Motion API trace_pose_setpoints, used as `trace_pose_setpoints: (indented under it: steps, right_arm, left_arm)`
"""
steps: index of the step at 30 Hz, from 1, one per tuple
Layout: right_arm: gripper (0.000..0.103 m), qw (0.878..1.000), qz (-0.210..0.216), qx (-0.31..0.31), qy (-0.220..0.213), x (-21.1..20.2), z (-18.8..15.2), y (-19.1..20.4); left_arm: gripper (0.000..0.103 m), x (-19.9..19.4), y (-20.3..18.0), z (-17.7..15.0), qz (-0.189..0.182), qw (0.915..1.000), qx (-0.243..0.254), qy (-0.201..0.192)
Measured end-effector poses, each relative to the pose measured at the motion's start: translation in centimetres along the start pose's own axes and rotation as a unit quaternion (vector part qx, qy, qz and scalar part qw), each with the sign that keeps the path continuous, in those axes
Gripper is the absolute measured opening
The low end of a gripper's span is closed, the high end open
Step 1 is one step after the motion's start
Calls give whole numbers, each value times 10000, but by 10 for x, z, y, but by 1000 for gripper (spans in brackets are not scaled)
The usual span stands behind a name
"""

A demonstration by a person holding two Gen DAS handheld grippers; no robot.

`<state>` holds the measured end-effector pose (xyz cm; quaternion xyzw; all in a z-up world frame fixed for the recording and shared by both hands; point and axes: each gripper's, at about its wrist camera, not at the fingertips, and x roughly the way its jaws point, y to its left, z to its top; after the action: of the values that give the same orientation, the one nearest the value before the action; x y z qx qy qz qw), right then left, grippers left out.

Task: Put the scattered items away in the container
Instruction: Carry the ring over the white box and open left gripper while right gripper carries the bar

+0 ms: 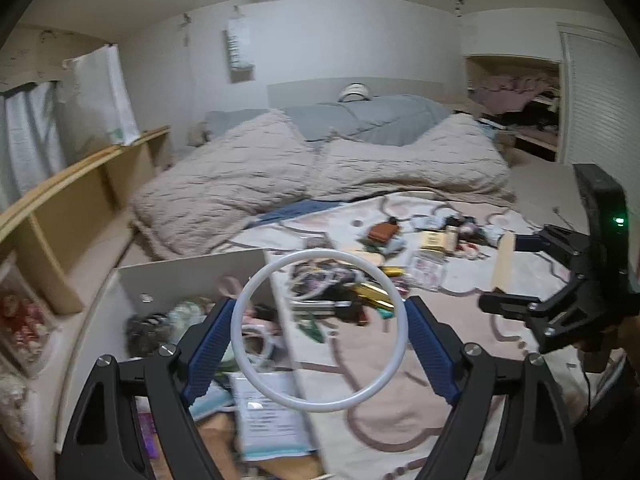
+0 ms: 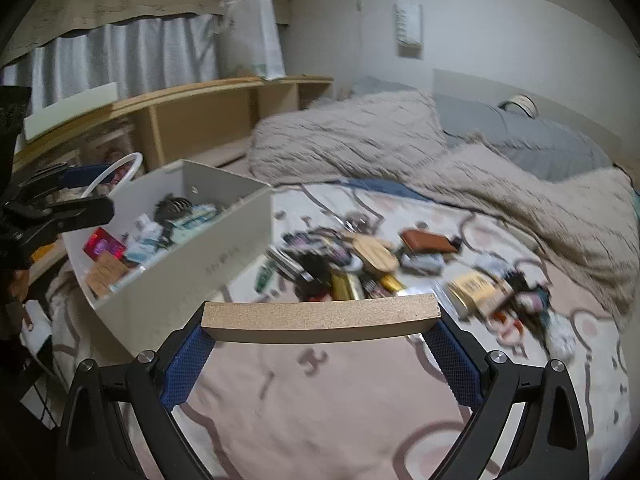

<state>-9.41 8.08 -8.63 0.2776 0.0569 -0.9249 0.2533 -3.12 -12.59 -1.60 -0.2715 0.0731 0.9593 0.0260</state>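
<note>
My left gripper (image 1: 320, 312) is shut on a white plastic ring (image 1: 394, 292), held above the near edge of the white container (image 1: 192, 276). The ring (image 2: 120, 164) and left gripper (image 2: 76, 192) also show in the right wrist view, over the container (image 2: 224, 260). My right gripper (image 2: 320, 320) is shut on a flat wooden block (image 2: 320, 316), held above the blanket; the block (image 1: 505, 264) shows edge-on in the left wrist view. The container holds several items. A pile of scattered items (image 2: 380, 256) lies on the blanket.
A patterned pink blanket (image 2: 328, 400) covers the bed. Rumpled beige duvets (image 1: 312, 172) lie beyond the pile. Wooden shelving (image 2: 200, 112) runs along the wall behind the container. An open closet (image 1: 516, 108) is at far right.
</note>
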Motion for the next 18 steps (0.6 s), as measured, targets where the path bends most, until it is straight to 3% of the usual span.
trace_pose_setpoints:
  steps: [7, 18]
  right_arm:
    - [100, 9964, 813, 245, -23, 11, 32, 15]
    - [100, 9929, 1185, 31, -18, 40, 60, 52]
  left_arm:
    - [85, 9, 47, 4, 351, 9972, -643, 125]
    - [85, 48, 125, -1, 903, 9772, -1835, 567]
